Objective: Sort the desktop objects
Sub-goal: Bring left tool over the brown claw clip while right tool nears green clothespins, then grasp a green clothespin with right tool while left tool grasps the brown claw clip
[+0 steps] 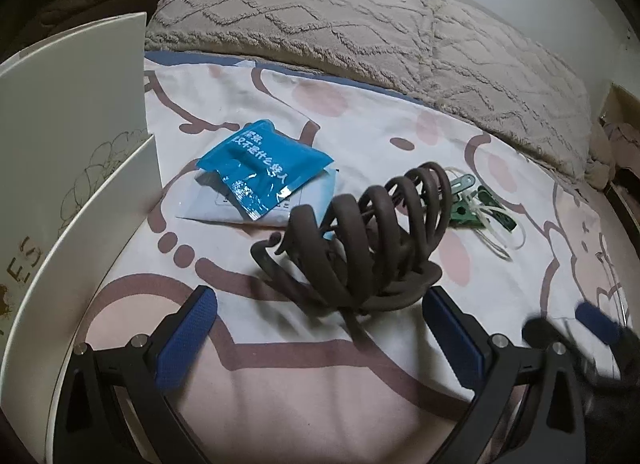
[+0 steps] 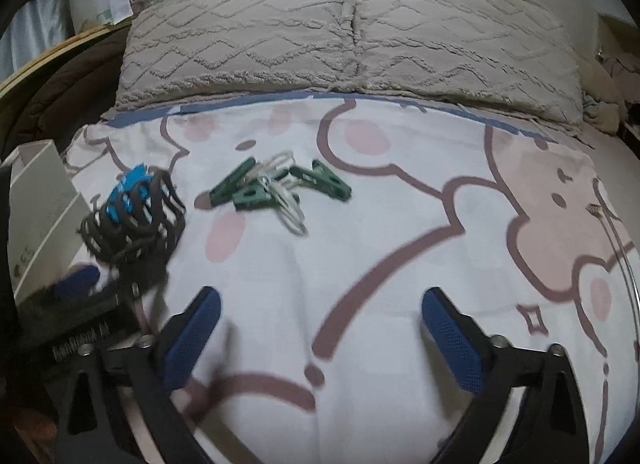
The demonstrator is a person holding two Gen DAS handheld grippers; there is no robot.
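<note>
Left gripper (image 1: 320,328) sits at the bottom of its frame with both blue-padded fingers (image 1: 186,338) spread wide, nothing between them. Just ahead of it, lower middle, a dark brown claw hair clip (image 1: 360,236) lies on the cartoon-print bedsheet (image 1: 280,384), its base right by the right pad, though I can't tell if they touch. Up and left of the clip is a blue sachet (image 1: 260,167) with white Chinese text, lying on a flat white packet (image 1: 256,203). To the clip's right, a bunch of green clothespins (image 1: 476,205) tangled with clear loops. A white box (image 1: 72,135) stands along the left edge.

Right gripper (image 2: 320,328) is spread apart too, holding nothing, just bare sheet between its fingers (image 2: 452,340). In its view the clothespins are upper middle, the hair clip at middle left, the box at the left edge. A tufted grey pillow (image 2: 348,43) runs across the top.
</note>
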